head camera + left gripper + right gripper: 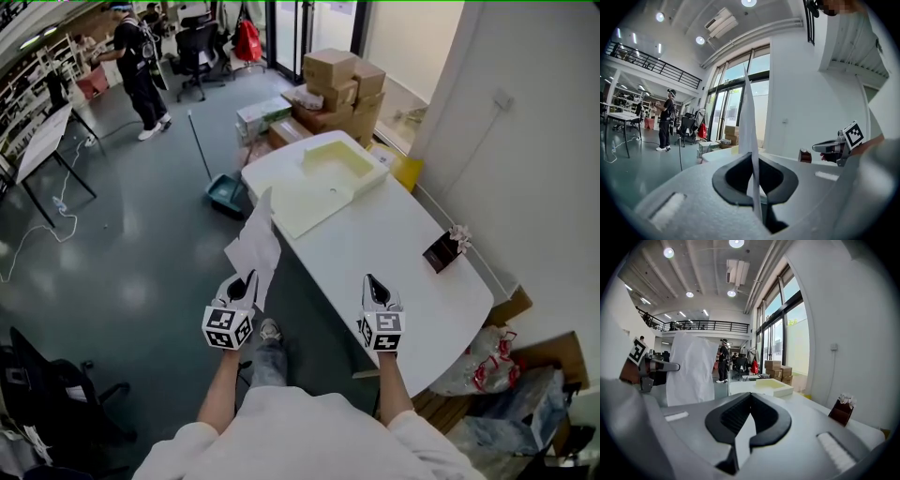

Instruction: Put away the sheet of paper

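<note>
My left gripper (251, 277) pinches the sheet of paper (255, 246), held upright just off the white table (403, 248). My right gripper (369, 280) is pressed together, empty, over the table. A cream foam tray (323, 187) sits at the far end.

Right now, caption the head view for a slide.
Left claw pinches the paper upright beside the table; right claw is shut and empty.
</note>
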`<state>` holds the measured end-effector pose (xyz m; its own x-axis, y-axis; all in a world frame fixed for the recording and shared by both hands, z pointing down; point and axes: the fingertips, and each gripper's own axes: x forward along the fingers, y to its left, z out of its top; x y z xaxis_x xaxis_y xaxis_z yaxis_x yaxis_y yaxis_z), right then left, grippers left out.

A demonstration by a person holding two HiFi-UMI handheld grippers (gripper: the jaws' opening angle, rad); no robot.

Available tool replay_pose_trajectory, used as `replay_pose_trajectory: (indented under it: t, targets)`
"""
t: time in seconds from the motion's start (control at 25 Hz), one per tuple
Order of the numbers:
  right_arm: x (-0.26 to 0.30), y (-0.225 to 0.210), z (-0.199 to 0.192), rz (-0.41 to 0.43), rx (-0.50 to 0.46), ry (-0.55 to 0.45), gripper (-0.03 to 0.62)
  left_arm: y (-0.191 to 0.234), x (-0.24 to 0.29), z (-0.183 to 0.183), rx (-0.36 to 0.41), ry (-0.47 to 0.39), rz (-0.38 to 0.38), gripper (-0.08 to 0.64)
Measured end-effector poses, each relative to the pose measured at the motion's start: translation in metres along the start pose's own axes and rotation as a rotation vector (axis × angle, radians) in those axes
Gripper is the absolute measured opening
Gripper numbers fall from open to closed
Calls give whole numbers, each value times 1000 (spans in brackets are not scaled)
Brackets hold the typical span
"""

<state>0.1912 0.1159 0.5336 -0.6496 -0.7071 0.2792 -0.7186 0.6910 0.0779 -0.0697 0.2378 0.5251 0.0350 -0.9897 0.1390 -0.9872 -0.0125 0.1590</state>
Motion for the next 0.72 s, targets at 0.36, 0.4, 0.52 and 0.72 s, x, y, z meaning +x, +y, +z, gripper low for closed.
replay_pose_trajectory:
  t: [0.36,0.4,0.52,0.72]
  targets:
    - [108,-17,24,-53,-4,25,2,66,107,11,-22,11,-76,2]
    - [120,-20,30,-64,1,23,3,74,119,14,-21,12,-85,2]
    - [156,-27,47,-88,15,18,2,98,154,26,-20,20,-112,2]
    - [210,-36,69,-126,22,18,3,134,212,46,-10,20,-156,2]
